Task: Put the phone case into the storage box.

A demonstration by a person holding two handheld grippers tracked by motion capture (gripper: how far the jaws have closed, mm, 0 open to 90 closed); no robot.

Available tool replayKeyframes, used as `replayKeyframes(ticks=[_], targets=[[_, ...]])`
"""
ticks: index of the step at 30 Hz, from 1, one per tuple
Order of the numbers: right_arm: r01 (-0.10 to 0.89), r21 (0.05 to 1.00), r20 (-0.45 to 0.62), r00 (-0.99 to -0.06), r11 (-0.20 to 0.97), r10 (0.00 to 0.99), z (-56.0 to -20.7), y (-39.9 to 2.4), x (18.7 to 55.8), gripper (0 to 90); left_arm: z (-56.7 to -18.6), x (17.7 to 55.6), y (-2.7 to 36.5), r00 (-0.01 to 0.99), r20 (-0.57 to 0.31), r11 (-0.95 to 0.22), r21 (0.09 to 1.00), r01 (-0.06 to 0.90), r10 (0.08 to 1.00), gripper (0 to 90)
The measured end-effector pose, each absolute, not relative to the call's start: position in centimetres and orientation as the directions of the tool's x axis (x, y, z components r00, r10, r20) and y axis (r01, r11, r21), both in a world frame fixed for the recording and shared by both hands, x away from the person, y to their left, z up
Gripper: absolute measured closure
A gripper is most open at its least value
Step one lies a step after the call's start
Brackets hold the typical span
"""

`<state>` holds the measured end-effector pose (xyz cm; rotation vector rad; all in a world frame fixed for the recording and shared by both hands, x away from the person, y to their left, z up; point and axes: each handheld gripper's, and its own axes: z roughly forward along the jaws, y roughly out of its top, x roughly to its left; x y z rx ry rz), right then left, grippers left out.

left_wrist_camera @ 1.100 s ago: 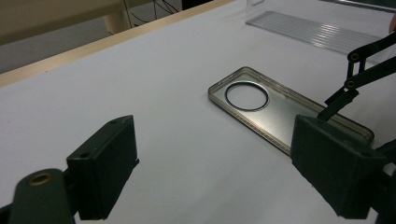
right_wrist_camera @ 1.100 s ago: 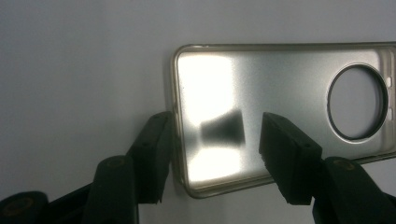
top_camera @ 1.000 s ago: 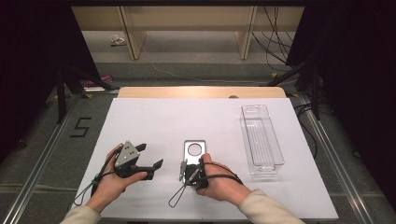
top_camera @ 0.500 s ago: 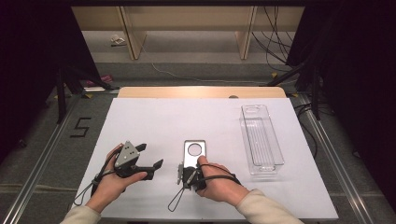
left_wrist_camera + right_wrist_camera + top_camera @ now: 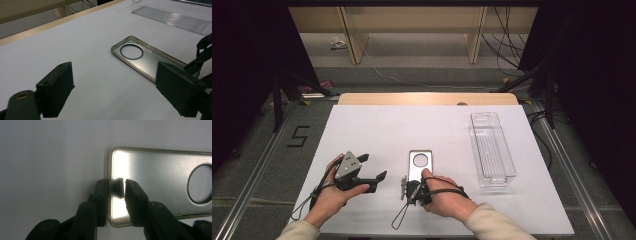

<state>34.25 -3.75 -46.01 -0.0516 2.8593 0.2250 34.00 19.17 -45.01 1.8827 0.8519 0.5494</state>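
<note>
At the near edge of the white table (image 5: pixel 362 130), the right gripper (image 5: pixel 116 187) has just been closing its jaws over the near end of the phone case (image 5: pixel 419 162), one jaw outside the rim, one inside, a gap remaining. To its left the left gripper (image 5: pixel 374 167) hangs wide open with nothing between its jaws. Farther right sits a clear tray (image 5: pixel 491 145) with nothing in it, and beyond the table a wooden shelf (image 5: pixel 412 20) and cables (image 5: pixel 507 45) on the floor.

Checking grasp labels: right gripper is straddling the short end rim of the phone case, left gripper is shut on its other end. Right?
Not quite. The left gripper is open and holds nothing; its jaws stand wide apart short of the phone case, as the left gripper view shows. The rest holds: the right gripper straddles the case's short end rim, jaws just closing.
</note>
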Motion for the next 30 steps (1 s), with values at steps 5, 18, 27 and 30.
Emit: replayKeyframes(ticks=[5, 18, 27, 30], targets=[[-0.065, 0.135, -0.274, -0.961, 0.989, -0.026, -45.96, -3.68, 34.21, 72.9, -45.00, 34.01, 19.17, 0.656, 0.015, -0.296, 0.900, 0.320, 0.755, 14.7], [-0.066, 0.121, -0.276, -0.961, 0.990, -0.030, -46.01, -3.49, 33.97, 76.4, -45.02, 34.00, 19.13, 0.656, 0.014, -0.296, 0.900, 0.321, 0.755, 14.7], [-0.063, 0.107, -0.275, -0.961, 0.992, -0.032, -46.02, -3.37, 33.78, 79.1, -45.02, 34.00, 19.15, 0.656, 0.013, -0.295, 0.900, 0.322, 0.754, 14.7], [-0.067, 0.104, -0.275, -0.961, 0.992, -0.036, -46.00, -3.33, 33.77, 79.7, -45.02, 34.00, 19.15, 0.656, 0.013, -0.295, 0.900, 0.322, 0.754, 14.7]])
